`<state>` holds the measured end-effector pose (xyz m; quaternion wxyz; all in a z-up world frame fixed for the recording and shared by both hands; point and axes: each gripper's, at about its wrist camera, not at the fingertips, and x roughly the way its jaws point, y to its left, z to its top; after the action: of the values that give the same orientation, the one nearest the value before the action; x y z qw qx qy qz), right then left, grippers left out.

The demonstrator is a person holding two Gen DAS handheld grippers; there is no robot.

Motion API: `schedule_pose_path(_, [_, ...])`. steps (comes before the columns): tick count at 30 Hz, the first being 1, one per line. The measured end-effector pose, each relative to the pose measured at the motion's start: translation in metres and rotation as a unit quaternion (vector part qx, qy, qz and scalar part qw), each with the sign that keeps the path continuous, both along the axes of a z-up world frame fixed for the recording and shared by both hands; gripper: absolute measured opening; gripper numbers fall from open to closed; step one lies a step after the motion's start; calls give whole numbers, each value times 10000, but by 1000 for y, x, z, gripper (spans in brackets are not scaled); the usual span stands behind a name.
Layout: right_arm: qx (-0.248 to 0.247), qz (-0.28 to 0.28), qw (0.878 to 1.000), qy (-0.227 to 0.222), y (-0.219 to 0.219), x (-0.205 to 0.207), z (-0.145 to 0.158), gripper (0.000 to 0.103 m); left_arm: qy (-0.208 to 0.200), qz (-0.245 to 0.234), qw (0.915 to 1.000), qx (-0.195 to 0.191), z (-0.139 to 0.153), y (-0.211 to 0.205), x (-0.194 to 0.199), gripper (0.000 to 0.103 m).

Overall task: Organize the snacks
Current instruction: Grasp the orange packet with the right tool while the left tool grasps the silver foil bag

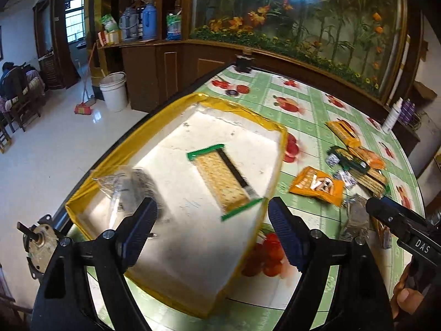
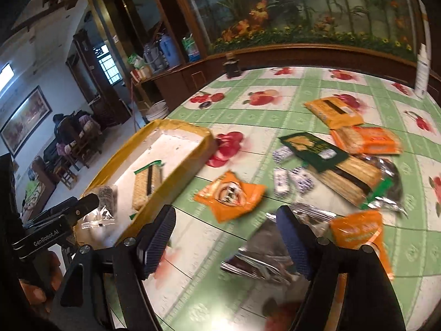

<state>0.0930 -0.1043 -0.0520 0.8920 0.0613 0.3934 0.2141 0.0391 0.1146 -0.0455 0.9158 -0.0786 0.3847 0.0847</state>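
A shallow white box (image 1: 132, 140) with a yellow taped rim sits at the table's left edge. Inside lie a cracker pack with green ends (image 1: 224, 180) and a clear packet (image 1: 124, 184). My left gripper (image 1: 212, 207) hangs open above the box, nothing between its pads. My right gripper (image 2: 226, 220) is open over the tablecloth; a silver foil packet (image 2: 256, 251) lies beneath it, untouched. Loose snacks are scattered to the right: an orange packet (image 2: 230, 195), a long cracker pack (image 2: 347, 176), a dark green pack (image 2: 311, 146), small blue-white sweets (image 2: 281, 182) and more orange packs (image 2: 366, 139).
The round table (image 2: 275, 82) has a green fruit-print cloth. A dark jar (image 2: 231, 67) stands at its far edge and a white bottle (image 2: 421, 69) at the far right. On the floor to the left stand a white bucket (image 1: 114, 91) and a broom (image 1: 84, 104). People sit far left.
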Motion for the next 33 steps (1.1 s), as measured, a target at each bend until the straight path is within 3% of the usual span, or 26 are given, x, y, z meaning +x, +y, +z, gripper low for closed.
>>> schedule_pose_path(8, [-405,-770,9962,10,-71,-29,-11,78,261,-786,9965,-76,-10,-65,2,83])
schedule_pose_path(16, [-472,-1102,9927,156,-110,-44,-25,78,440,-1294,9905,-144,-21,-111,11,83])
schedule_pose_path(26, [-531,-957,9934,338,-113,-29,-40,78,735,-1752,9817,-140,-37,-154,34,83])
schedule_pose_path(33, [-962,-704,9920,412,-98,1,-51,78,822,-1880,9787,-123,-41,-163,47,83])
